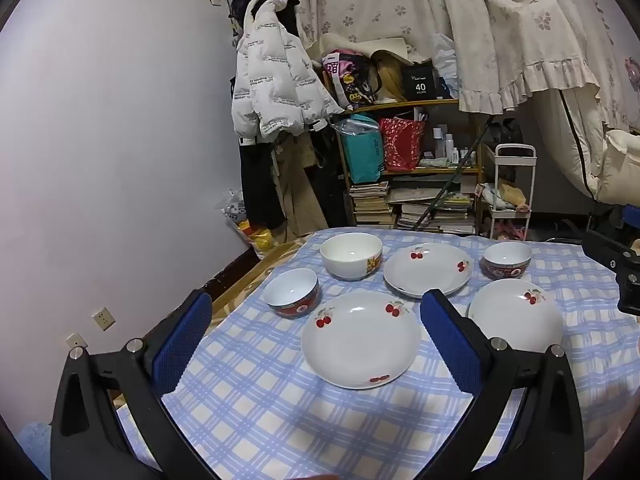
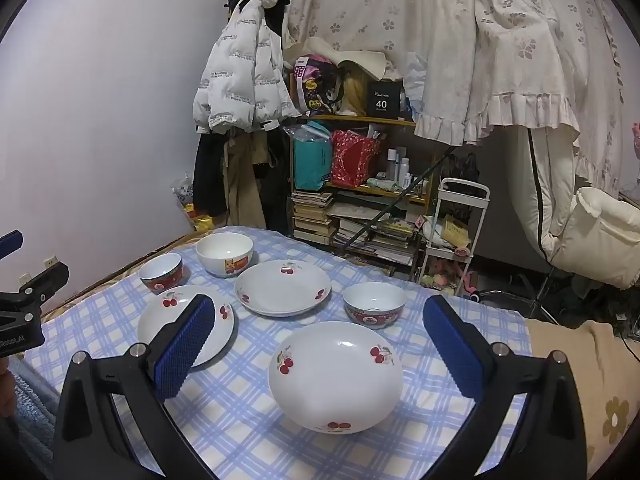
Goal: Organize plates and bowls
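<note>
We see three white cherry-print plates (image 1: pixel 360 340) at the blue-checked tablecloth's (image 1: pixel 260 400) centre, three bowls (image 1: pixel 351 255) toward twelve o'clock; our left gripper (image 1: pixel 316 340) and right gripper (image 2: pixel 320 344) hover spread wide, empty.

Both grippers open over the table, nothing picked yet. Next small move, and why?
Probably ease the right gripper down and forward onto the near plate's rim. Both the right and the left gripper are open and empty. All three cherry plates and three bowls lie separate on the checked cloth, nothing stacked. That plate sits between the right fingers with clear cloth around it.
</note>
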